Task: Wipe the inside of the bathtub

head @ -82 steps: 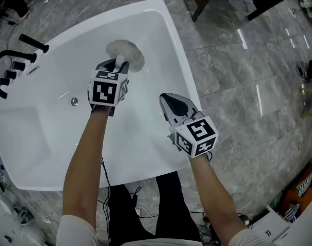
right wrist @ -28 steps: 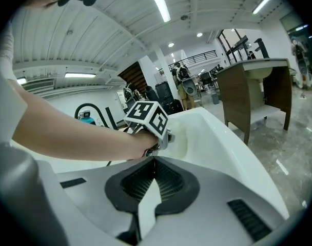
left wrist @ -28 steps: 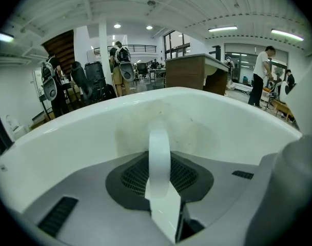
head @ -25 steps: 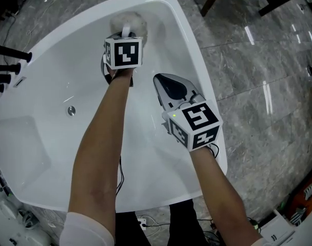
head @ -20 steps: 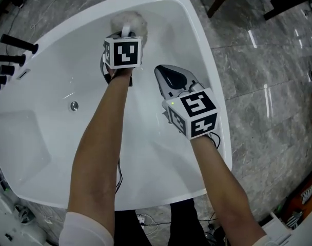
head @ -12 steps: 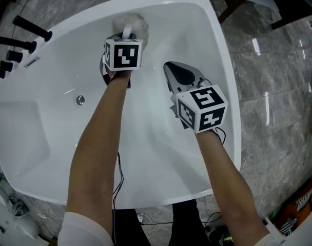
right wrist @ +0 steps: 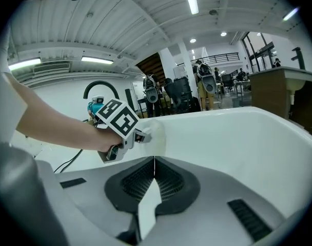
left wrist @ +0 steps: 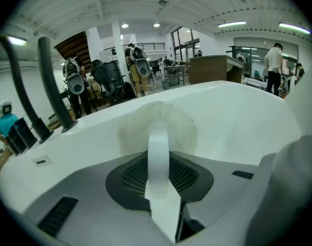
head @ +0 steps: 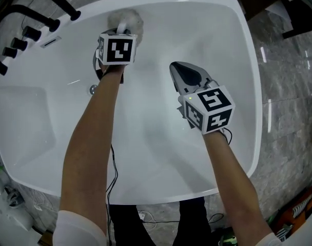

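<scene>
White bathtub (head: 145, 152), off-white fluffy pad (head: 127, 18), grey marbled floor (head: 289, 86), black taps (head: 31, 33)

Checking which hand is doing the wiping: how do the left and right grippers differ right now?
The left gripper is shut on the white strap of a round pad; the right gripper is shut on nothing. The left presses its pad against the far wall of the bathtub; the right hangs beside it, apparently clear of the surface. Both reach into the tub with jaws together.
</scene>
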`<act>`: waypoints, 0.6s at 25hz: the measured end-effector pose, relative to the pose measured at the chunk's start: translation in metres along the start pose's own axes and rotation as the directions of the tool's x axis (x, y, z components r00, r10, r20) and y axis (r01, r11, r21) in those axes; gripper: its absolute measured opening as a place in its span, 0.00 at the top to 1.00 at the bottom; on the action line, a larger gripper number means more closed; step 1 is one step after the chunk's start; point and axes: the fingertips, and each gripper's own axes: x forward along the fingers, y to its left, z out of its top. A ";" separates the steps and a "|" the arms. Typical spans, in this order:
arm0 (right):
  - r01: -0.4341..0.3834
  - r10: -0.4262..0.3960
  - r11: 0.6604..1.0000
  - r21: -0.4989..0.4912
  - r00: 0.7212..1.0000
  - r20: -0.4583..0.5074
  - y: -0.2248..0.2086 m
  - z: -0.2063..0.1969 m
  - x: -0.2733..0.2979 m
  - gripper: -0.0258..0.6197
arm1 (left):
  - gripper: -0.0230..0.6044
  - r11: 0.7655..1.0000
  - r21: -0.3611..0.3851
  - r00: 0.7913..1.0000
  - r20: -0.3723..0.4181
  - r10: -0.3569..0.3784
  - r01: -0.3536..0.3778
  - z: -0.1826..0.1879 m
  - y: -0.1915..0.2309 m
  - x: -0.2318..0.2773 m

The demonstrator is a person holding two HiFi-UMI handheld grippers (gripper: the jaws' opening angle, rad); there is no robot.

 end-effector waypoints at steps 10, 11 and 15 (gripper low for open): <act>-0.030 0.030 1.000 0.003 0.999 0.013 0.053 0.000 0.022 0.93 | 0.81 0.998 0.021 0.999 0.002 0.055 -0.055 -0.032 0.103 -0.022; -0.027 0.027 1.000 0.005 1.000 0.010 0.056 -0.001 0.024 0.93 | 0.80 0.998 0.020 0.999 0.004 0.052 -0.052 -0.035 0.110 -0.023; -0.031 0.031 0.999 -0.017 1.000 -0.002 0.077 -0.002 0.039 0.93 | 0.80 0.999 -0.004 0.999 -0.023 0.044 -0.044 -0.055 0.137 -0.029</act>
